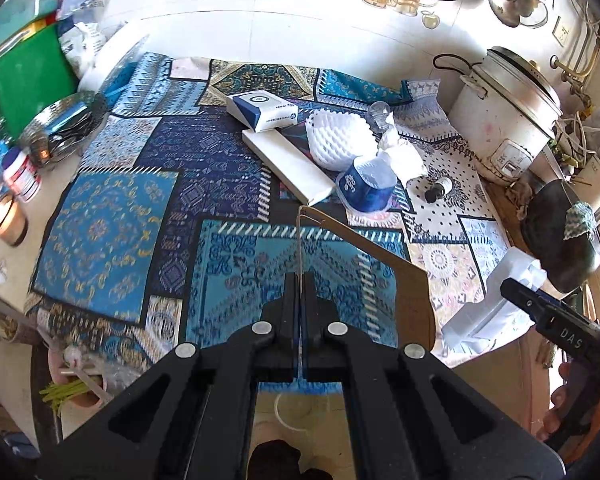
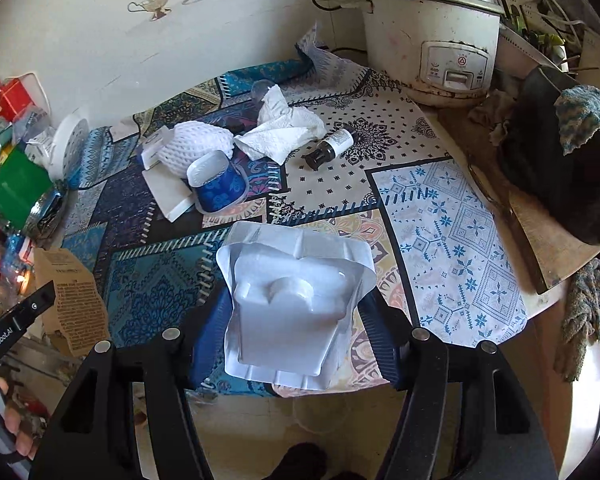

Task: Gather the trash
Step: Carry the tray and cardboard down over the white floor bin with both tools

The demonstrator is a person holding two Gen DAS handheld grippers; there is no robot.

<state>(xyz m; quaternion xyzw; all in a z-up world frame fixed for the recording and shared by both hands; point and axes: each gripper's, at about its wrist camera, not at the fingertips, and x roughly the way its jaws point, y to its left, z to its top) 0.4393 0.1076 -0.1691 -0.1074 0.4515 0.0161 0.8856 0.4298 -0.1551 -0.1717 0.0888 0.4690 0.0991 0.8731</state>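
Closest to us, our left tool [image 1: 300, 280] is clenched flat on a torn piece of brown cardboard [image 1: 404, 280], pinched by its thin edge so the sheet hangs edge-on and off to the side. Our right tool [image 2: 292, 308] grips a white plastic blister tray [image 2: 292, 300] across its width, pads pressing on both sides, so the bulky moulded shell cannot swing. Both pieces are up off the patterned tablecloth [image 2: 460, 240], one per hand, which looks like a way to clear two bits of trash in one trip.

Just beyond, more trash waits in a loose heap on the table: a blue yogurt cup [image 2: 218, 190] tipped on its side, touching a long white box [image 1: 288, 164]; a white foam fruit net [image 1: 336, 136] just behind it; crumpled tissue [image 2: 280, 132] beside that; a small dark bottle [image 2: 332, 146] lying alone on the pale cloth. A blue-and-white carton [image 1: 262, 110] sits on the far end of the long box.

Farthest back, the rice cooker [image 2: 432, 36] stands by the wall, probably no trash at all.
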